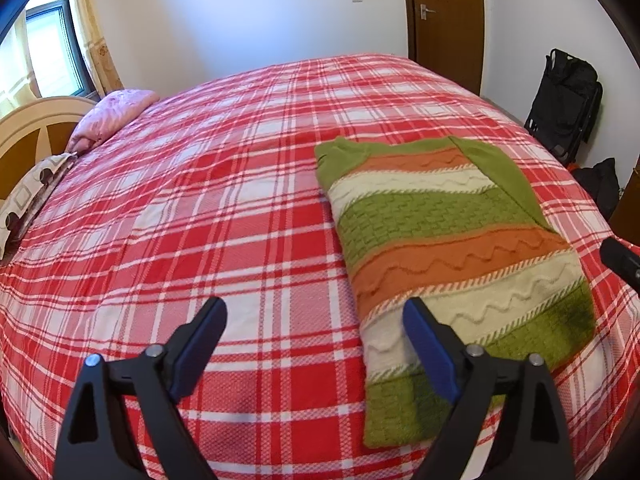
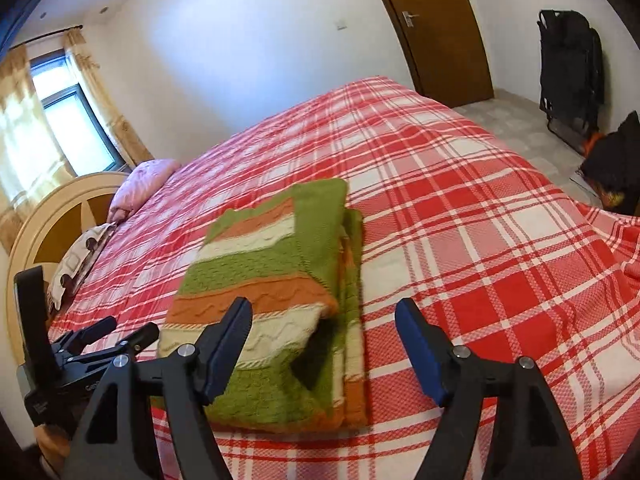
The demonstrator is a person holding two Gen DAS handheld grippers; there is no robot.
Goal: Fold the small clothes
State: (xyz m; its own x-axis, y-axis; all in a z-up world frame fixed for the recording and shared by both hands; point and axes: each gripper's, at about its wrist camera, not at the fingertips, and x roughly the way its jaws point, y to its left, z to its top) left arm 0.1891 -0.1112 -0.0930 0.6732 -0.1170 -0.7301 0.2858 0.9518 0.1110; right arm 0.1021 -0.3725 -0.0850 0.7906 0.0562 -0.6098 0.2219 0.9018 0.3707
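Observation:
A knitted sweater (image 1: 452, 248) with green, orange and cream stripes lies folded into a long rectangle on the red plaid bedspread (image 1: 224, 220). It also shows in the right wrist view (image 2: 276, 280), with one layer edge lifted at its near side. My left gripper (image 1: 316, 312) is open and empty, above the sweater's near left edge. My right gripper (image 2: 324, 312) is open and empty, above the sweater's near right edge. The left gripper's body (image 2: 80, 344) shows at the lower left of the right wrist view.
A pink pillow (image 1: 112, 116) and a patterned pillow (image 1: 32, 196) lie by the headboard (image 1: 36, 120) at the left. A window with curtains (image 2: 48, 120), a brown door (image 1: 444, 20), a black folded chair (image 1: 564, 104) and a dark bag (image 2: 612, 164) stand around the bed.

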